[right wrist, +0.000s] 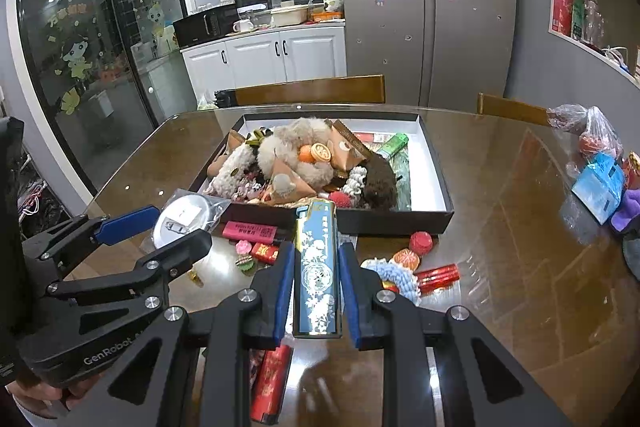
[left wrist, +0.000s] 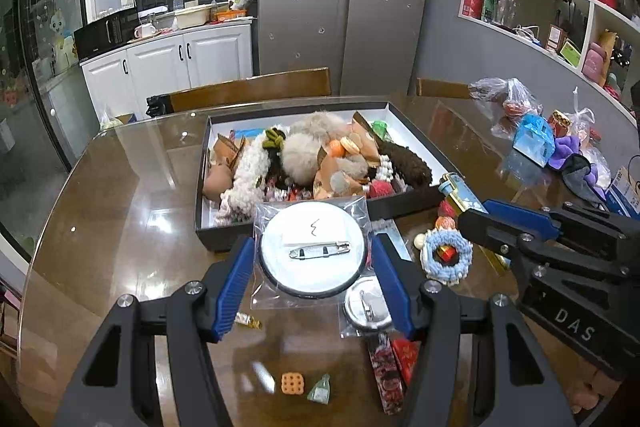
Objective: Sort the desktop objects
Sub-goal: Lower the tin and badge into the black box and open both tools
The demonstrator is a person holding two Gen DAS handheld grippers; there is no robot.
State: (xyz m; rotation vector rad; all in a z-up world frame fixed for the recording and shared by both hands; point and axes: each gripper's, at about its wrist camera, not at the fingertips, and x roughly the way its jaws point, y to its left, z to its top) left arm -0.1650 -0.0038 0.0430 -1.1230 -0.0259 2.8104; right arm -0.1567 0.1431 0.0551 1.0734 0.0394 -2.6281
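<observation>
My left gripper (left wrist: 314, 263) is clamped on a large round badge (left wrist: 312, 247) in a clear bag, its pin side up; both blue pads press the bag's sides. It hangs just near of the near wall of the black box (left wrist: 280, 227), which is heaped with plush and fluffy pieces. A smaller bagged badge (left wrist: 367, 307) lies under my right-hand finger. My right gripper (right wrist: 316, 287) grasps a blue flowered lighter (right wrist: 318, 267) lengthwise, its gold cap just short of the box's near rim. Small things crowd the glass-topped table (right wrist: 500, 207) below: a pink lighter (right wrist: 250, 231), a blue crocheted ring (left wrist: 447, 255), red firecracker charms (right wrist: 438, 277), a waffle-shaped piece (left wrist: 293, 383). To the right of the box the table is open up to the plastic bags (right wrist: 588, 135) at the far right edge. To the left, bare glass runs to the curved table edge.
</observation>
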